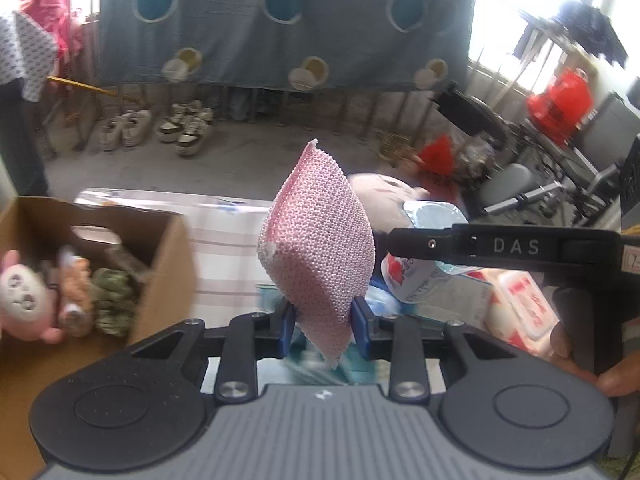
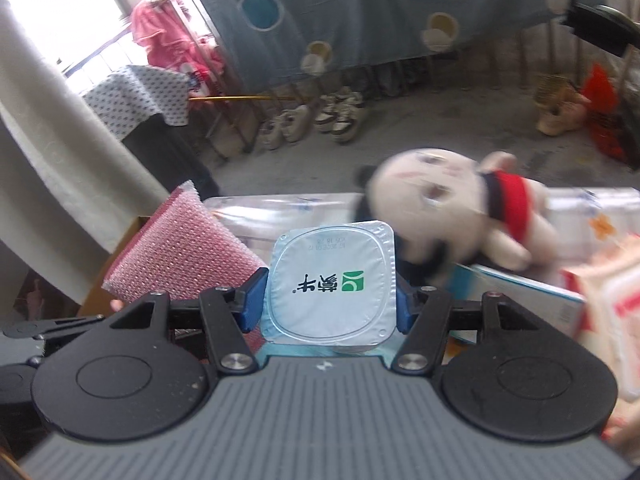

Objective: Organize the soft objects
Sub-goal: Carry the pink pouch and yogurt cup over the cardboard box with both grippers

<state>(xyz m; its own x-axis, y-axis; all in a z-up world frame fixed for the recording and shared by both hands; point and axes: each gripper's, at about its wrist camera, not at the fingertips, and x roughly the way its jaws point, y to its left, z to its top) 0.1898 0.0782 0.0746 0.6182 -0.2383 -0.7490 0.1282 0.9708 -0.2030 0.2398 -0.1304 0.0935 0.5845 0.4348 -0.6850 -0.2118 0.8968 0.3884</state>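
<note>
Your left gripper (image 1: 324,326) is clamped narrowly on one pink mesh sponge (image 1: 318,240), held by its lower corner so it stands clear above the table, just right of the cardboard box (image 1: 160,264) — presumably where soft things go. Your right gripper (image 2: 330,298) stands about half open, its blue pads pressed on one foil-lidded yogurt cup (image 2: 332,280). Right of the box, one plush doll (image 2: 448,216) lies on the table; three soft toys, at a rough count, sit inside the box.
</note>
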